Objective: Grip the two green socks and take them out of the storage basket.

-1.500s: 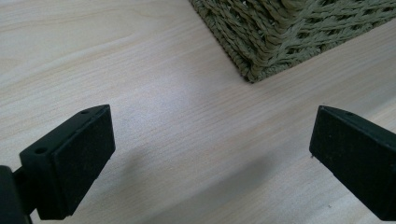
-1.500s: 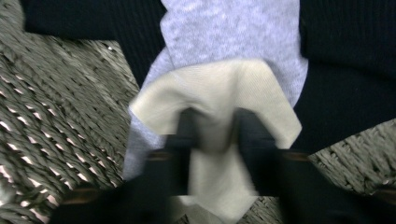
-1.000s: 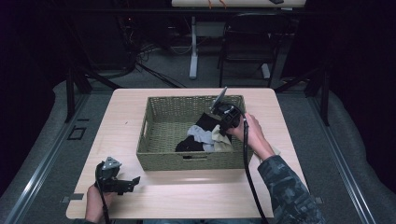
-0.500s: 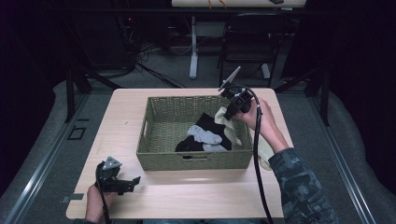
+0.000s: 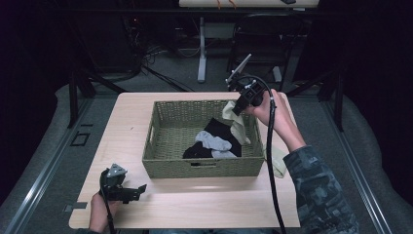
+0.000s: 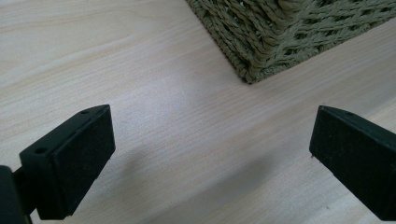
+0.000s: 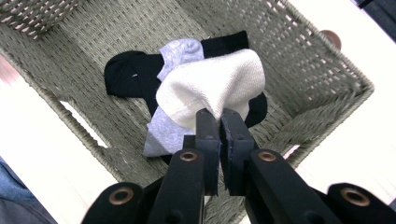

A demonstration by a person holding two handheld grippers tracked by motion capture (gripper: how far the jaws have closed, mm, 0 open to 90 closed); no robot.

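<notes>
- Lifted higher since a second ago: right gripper [image 5: 238, 106], then low in the basket [image 5: 160, 146], now above its far right corner, cream sock [image 5: 233, 117] drawn up with it.
- Jaws pressed together on a fold of the cream sock [image 7: 210, 88]; soft ribbed knit, bunched into a rounded lump just beyond the tips in the right gripper view.
- Hanging limp from the jaws in the high view, lower end trailing down inside the basket along its right wall.
- Woven basket [image 7: 327, 70], olive-green, rectangular, coarse plaited strands, handle slot in the near wall.
- Left on the basket floor: black sock [image 5: 214, 139], flat and matte, with a grey sock [image 5: 213, 143] crumpled across it; both below the lifted sock in the right gripper view [image 7: 135, 74] [image 7: 163, 133].
- Another pale sock [image 5: 277, 161] draped on the tabletop [image 5: 126, 122] just outside the basket's right wall, partly hidden by the right forearm.
- Left gripper [image 5: 136, 191] resting at the near left of the tabletop, well apart from the basket; unmoved.
- Jaws spread wide, nothing between them; blunt black blocks with grainy pads [image 6: 84, 158] over pale, fine-grained wood [image 6: 187, 140].
- Basket corner [image 6: 261, 51] just ahead of them, tight rope-like weave.
</notes>
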